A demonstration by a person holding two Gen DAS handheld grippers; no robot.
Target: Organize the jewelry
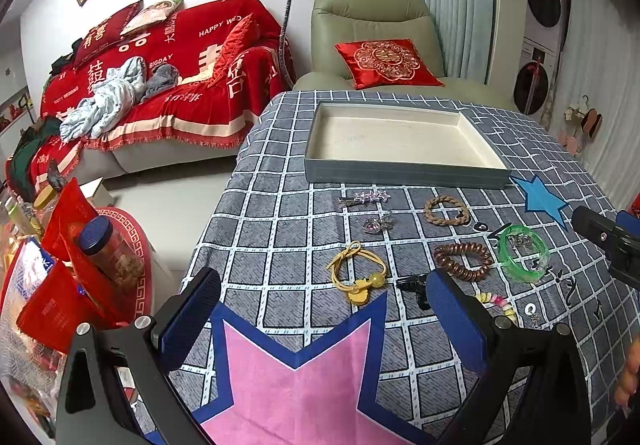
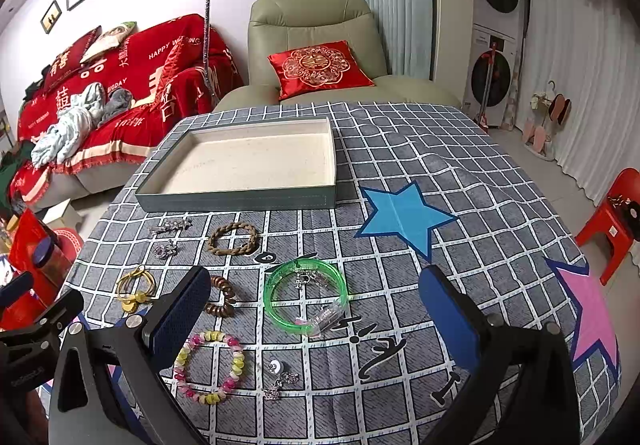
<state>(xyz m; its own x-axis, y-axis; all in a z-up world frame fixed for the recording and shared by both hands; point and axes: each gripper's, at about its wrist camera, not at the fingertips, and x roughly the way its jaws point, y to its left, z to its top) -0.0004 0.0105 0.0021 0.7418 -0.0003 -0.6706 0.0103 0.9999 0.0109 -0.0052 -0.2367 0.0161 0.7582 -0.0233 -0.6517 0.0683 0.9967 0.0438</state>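
Observation:
An empty cream-lined tray lies at the far side of the checked tablecloth. In front of it lie a silver star clip, a braided brown bracelet, a silver charm, a yellow hair tie, a coiled brown hair tie, a green bangle, a pastel bead bracelet and small earrings. My left gripper is open above the near edge. My right gripper is open over the bangle.
A red-covered sofa and a green armchair stand beyond the table. A side table with a jar and red packets sits left. A red stool stands right. A black hair claw lies by my left fingers.

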